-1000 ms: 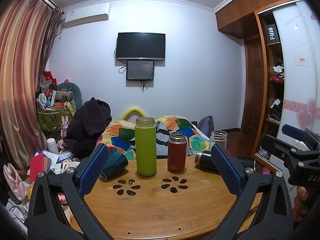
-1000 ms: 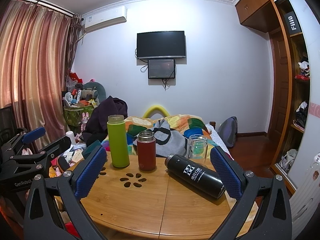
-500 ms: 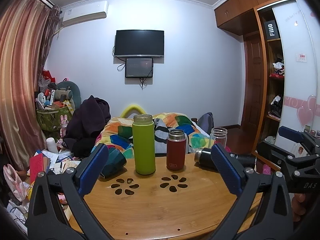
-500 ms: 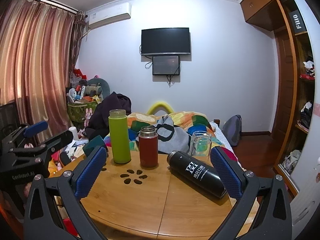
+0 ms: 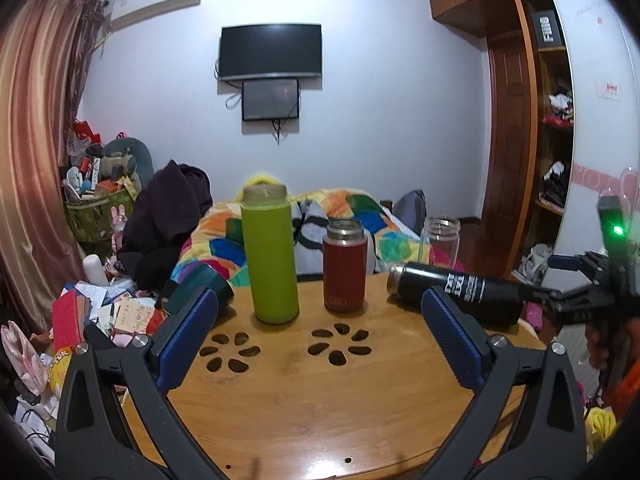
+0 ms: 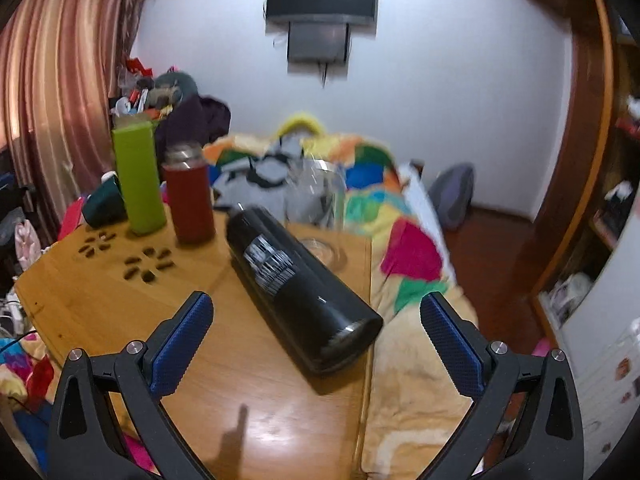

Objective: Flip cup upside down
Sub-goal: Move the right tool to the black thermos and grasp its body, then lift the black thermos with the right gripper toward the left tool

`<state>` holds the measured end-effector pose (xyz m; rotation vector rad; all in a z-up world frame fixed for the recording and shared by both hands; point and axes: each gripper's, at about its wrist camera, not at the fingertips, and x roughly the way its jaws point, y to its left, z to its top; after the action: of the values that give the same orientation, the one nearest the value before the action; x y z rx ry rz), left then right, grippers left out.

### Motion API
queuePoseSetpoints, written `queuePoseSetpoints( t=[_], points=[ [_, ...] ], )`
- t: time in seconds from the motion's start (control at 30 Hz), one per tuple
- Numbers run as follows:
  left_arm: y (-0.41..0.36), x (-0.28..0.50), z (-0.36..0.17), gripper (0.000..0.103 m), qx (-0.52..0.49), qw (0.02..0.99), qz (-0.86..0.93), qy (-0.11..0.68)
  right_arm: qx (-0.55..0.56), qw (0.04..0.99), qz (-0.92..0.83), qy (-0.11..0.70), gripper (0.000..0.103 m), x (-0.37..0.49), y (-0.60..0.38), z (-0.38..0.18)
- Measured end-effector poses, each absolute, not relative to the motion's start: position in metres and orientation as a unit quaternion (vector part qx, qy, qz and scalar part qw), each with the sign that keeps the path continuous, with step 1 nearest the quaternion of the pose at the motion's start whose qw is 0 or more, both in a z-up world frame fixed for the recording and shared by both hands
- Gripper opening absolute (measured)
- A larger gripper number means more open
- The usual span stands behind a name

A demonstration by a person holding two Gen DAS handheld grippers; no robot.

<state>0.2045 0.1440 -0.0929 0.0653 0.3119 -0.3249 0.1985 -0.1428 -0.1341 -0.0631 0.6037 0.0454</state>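
A black flask (image 6: 300, 284) lies on its side at the right of the round wooden table (image 5: 304, 408); it also shows in the left wrist view (image 5: 456, 288). A green flask (image 5: 270, 256), a red flask (image 5: 345, 266) and a clear glass jar (image 5: 440, 238) stand upright. A dark teal cup (image 5: 202, 284) lies on its side at the table's left edge. My right gripper (image 6: 316, 340) is open, with the black flask's base between its fingers. My left gripper (image 5: 320, 338) is open and empty, in front of the flasks.
A bed with a colourful quilt (image 5: 352, 216) lies behind the table. Clutter and papers (image 5: 100, 308) fill the floor at left. A wardrobe (image 5: 560, 128) stands at right. The right gripper's body shows at the right edge of the left wrist view (image 5: 592, 292).
My right gripper has moved forward and right and tilted down, so the black flask now lies between its fingers. The left gripper has moved in a little towards the table.
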Motion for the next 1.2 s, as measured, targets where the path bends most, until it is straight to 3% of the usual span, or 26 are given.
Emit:
queuePoseSetpoints(
  t=[0.27,0.4,0.77,1.2],
  points=[
    [0.124,0.216,-0.114,0.103,0.064,0.965,-0.161,0.195,0.015,0.919,0.119,0.375,0.102,0.253,-0.177,-0.178],
    [0.117,0.221,-0.126,0.103,0.073,0.961,-0.160,0.212,0.024,0.902,0.151,0.403,0.081,0.266,-0.172,-0.189],
    [0.108,0.222,-0.146,0.103,0.078,0.957,-0.163,0.227,-0.009,0.911,0.132,0.390,0.062,0.233,-0.136,-0.183],
    [0.112,0.210,-0.172,0.103,0.056,0.967,-0.178,0.174,-0.051,0.929,0.092,0.354,0.061,0.175,-0.067,-0.122]
  ],
)
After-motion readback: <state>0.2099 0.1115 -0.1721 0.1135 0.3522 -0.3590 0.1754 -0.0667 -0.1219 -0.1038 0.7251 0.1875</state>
